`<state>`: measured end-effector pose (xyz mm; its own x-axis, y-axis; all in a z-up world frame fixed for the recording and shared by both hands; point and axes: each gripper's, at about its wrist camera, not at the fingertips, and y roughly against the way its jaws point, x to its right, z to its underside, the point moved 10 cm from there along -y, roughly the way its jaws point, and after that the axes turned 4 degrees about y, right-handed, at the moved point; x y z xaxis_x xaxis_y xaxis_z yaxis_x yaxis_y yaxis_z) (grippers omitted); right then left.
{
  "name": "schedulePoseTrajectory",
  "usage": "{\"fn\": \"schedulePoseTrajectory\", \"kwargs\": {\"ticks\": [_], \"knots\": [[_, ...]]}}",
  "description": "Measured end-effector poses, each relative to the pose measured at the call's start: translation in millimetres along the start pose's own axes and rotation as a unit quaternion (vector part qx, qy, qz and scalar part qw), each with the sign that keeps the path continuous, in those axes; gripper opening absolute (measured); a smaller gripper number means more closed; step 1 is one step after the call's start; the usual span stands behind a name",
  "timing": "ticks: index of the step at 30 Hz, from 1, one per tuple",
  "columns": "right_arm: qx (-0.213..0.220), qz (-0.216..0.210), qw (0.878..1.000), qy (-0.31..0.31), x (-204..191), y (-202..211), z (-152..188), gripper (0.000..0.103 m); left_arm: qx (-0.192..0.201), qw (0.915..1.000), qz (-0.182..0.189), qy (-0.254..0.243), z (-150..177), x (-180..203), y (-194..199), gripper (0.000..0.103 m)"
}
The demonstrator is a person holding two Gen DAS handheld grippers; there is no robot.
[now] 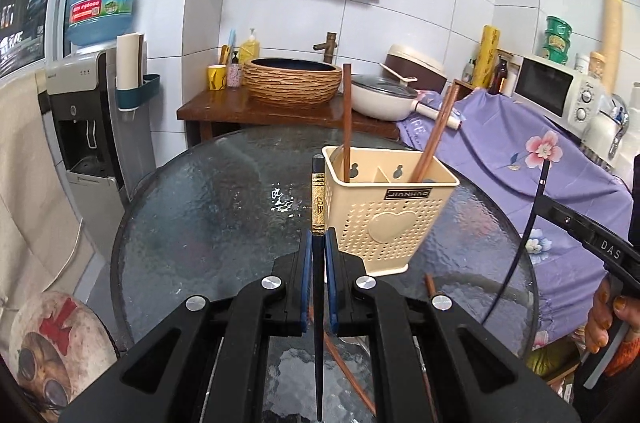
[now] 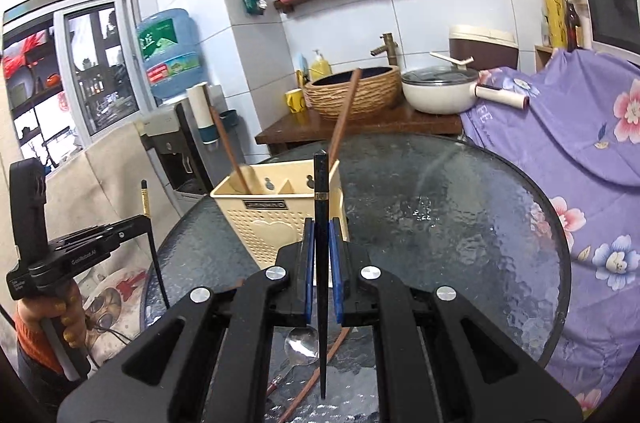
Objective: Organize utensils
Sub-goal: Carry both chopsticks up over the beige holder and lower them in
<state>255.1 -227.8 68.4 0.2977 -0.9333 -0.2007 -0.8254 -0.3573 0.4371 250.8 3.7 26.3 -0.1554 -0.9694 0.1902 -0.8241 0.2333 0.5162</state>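
Left tongs (image 1: pixel 319 243) clamp 1 gold-banded black chopstick (image 1: pixel 318 199); right tongs (image 2: pixel 321 235) clamp another black chopstick (image 2: pixel 321 191). Cream holder (image 1: pixel 386 207) with 2 brown chopsticks (image 1: pixel 347 119) stands at 1 o'clock of the left tongs on the glass desk (image 1: pixel 208 207).

right claw (image 2: pixel 320 247) gripping black chopstick (image 2: pixel 321 207), beige holder (image 2: pixel 264 223) behind

Cream perforated utensil holder (image 1: pixel 384 219), black gold-banded chopstick (image 1: pixel 318 207), brown wooden chopsticks (image 1: pixel 347 119), purple floral cloth (image 1: pixel 520 159)
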Motion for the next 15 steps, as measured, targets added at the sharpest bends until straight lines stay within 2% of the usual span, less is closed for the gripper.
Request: {"fn": "schedulePoseTrajectory", "kwargs": {"ticks": [15], "knots": [[0.007,-0.007,1.000,0.019,-10,11,-3,0.008,0.013,0.9999,0.004,-0.005,-2,1,16,0.007]]}}
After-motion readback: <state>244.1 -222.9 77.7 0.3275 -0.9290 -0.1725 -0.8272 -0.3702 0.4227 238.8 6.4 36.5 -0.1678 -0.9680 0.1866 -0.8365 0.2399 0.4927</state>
